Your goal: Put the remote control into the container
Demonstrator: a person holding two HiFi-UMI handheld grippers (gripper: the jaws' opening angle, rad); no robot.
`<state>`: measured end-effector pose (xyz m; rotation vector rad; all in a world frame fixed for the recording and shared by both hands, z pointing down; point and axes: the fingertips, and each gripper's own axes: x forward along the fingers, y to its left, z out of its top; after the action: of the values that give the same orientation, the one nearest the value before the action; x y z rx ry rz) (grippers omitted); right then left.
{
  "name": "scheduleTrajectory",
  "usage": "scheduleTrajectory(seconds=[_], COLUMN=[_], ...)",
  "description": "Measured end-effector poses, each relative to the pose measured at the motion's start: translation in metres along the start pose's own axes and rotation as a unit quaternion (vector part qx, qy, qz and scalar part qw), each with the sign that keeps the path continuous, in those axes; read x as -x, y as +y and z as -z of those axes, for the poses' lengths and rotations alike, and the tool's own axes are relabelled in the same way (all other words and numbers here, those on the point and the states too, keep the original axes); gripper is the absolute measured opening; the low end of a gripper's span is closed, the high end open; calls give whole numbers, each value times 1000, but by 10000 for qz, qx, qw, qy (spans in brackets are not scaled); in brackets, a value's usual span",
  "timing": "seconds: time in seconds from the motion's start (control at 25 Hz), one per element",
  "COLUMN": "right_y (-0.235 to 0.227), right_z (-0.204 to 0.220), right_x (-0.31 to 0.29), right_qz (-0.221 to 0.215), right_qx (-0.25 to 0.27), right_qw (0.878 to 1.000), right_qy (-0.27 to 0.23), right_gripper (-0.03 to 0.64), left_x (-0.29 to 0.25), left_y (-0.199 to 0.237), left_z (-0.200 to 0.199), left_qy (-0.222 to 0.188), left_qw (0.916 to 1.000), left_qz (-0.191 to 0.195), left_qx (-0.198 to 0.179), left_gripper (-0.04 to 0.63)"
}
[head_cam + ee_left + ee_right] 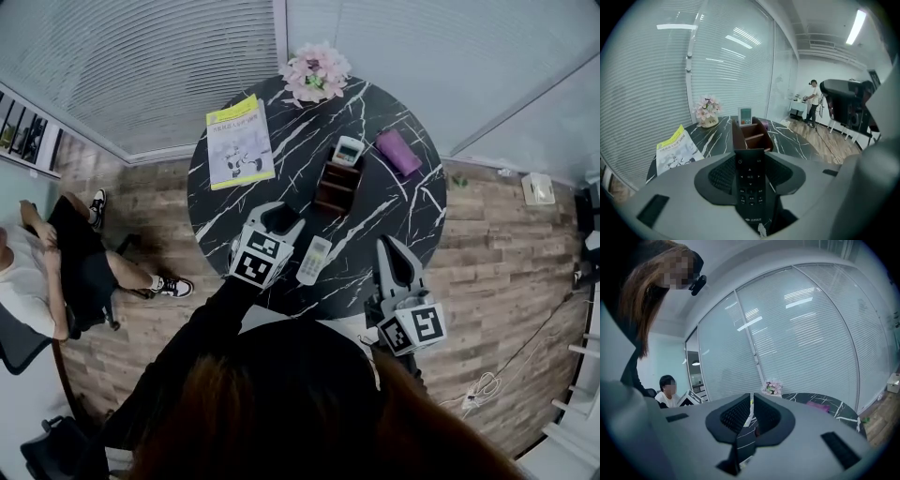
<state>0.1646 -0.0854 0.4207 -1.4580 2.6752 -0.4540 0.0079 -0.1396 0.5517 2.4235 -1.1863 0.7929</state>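
My left gripper (750,161) is shut on a black remote control (750,185), which lies lengthwise between the pads with its buttons facing up. Just beyond the remote stands the brown compartmented container (751,135), with a white remote (746,116) upright in its far slot. In the head view the left gripper (279,217) hovers over the table a little short of the container (337,187). A second white remote (314,260) lies flat on the table between the two grippers. My right gripper (394,251) hangs over the table's near right edge, shut with nothing in it (752,404).
The round black marble table (403,211) also carries a yellow booklet (240,141) at the left, a pot of pink flowers (316,73) at the far edge and a purple object (398,152) right of the container. A person (52,262) sits at the left on the wood floor.
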Motion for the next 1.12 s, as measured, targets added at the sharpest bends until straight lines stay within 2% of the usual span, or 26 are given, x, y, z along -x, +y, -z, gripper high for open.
scheduleTrajectory(seconds=[0.32,0.48,0.6,0.84,1.0,1.12], right_y=[1,0,-4,-12,-18,-22], right_z=[-5,-5,-4,-1,0,-1], right_x=[4,8,13,24,32,36], right_qz=[18,56,142,339,473,559], right_qx=[40,35,14,-63,-100,-117], right_qw=[10000,9999,9999,9994,9988,9983], right_qy=[-60,-77,-73,-81,-95,-88], right_gripper=[32,32,32,32,32,32], left_x=[3,-2,-8,-26,-29,-38], left_y=[6,12,12,13,12,8], left_z=[-83,-116,-138,-169,-183,-184], left_qy=[-1057,-1509,-1820,-2253,-2662,-2744], left_qw=[9943,9878,9824,9721,9619,9596], left_qz=[-93,-148,-170,-178,-487,-453], left_qx=[86,353,381,628,391,419], left_gripper=[193,193,193,193,193,193])
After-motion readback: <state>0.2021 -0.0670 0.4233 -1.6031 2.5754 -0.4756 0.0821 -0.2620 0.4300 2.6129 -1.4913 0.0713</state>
